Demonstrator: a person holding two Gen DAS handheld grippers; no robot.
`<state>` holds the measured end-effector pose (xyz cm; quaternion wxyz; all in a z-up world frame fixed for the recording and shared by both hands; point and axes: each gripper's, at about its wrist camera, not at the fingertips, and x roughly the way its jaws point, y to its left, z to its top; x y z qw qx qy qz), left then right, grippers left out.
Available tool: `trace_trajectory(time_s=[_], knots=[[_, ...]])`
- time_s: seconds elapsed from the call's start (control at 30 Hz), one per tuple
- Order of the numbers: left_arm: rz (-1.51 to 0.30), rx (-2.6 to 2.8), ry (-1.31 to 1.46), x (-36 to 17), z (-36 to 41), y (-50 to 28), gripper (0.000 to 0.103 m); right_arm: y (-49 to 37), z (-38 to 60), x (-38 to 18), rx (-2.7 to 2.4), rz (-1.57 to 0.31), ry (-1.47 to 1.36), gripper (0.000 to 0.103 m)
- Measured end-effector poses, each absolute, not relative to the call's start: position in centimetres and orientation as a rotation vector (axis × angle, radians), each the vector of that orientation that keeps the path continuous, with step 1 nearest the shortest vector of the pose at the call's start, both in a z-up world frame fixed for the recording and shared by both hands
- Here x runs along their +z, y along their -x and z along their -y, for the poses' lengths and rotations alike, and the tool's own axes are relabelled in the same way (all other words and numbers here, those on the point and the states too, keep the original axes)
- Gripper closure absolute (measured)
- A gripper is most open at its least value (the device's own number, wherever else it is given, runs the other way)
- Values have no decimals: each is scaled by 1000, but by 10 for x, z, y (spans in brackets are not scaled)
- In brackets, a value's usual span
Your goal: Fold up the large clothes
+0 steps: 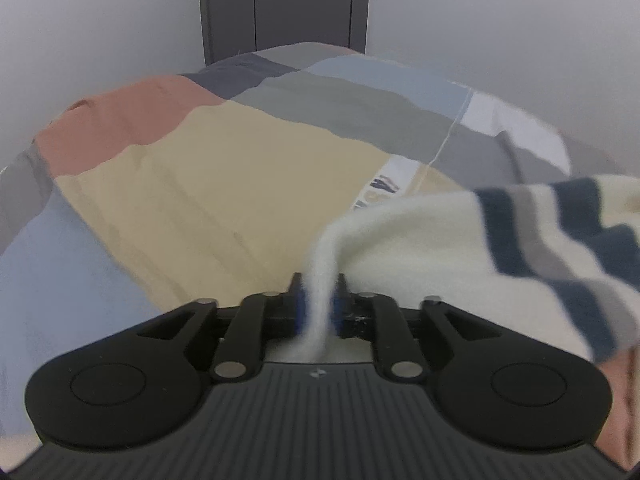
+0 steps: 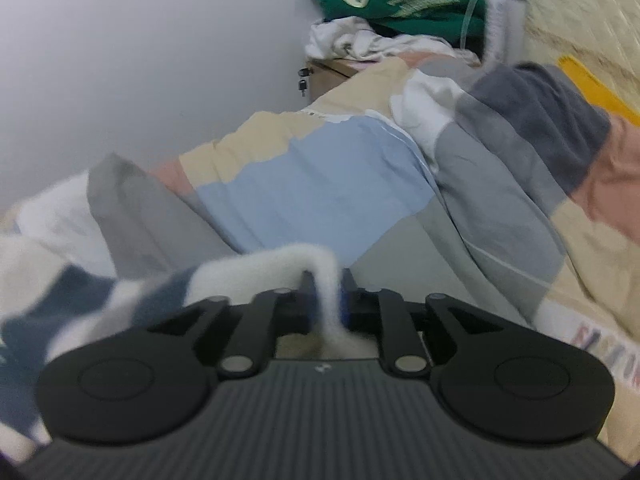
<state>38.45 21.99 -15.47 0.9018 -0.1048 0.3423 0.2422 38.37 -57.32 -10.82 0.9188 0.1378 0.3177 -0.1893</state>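
Observation:
A cream knit sweater with navy and grey stripes (image 1: 460,236) hangs off to the right in the left wrist view. My left gripper (image 1: 319,300) is shut on a cream edge of it, which runs between the fingers. In the right wrist view the same sweater (image 2: 120,292) trails to the left. My right gripper (image 2: 326,300) is shut on another cream edge of it. Both grippers hold the sweater above a bed covered in a patchwork duvet (image 1: 224,176), which also shows in the right wrist view (image 2: 320,188).
A dark door or wardrobe (image 1: 284,4) stands behind the bed. A pile of clothes with a green garment (image 2: 400,0) sits on a small wooden cabinet (image 2: 332,76) at the bed's far end. Pale walls flank the bed.

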Motion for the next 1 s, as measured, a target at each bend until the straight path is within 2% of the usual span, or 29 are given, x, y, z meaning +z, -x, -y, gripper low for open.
trace_trajectory(time_s=[0.03,0.07,0.1,0.27,0.5,0.73,1.0], knots=[[-702,493,234,-150,-217,-380,58,-378,573,-103,-395,-654,-318,52],[-689,482,254,-145,-212,-373,48,-374,573,-99,-381,-656,-340,44],[-673,469,267,-139,-207,-366,48,-368,572,-93,-349,-652,-358,39],[-667,358,272,-112,-169,-337,48,-326,540,-58,-264,-597,-381,35],[-680,201,213,-90,-100,-294,48,-264,472,-31,-90,-585,-430,35],[-732,33,172,-91,-28,-245,48,-207,384,-45,104,-708,-485,35],[-809,-94,217,-101,8,-200,48,-167,329,-86,215,-838,-442,36]])
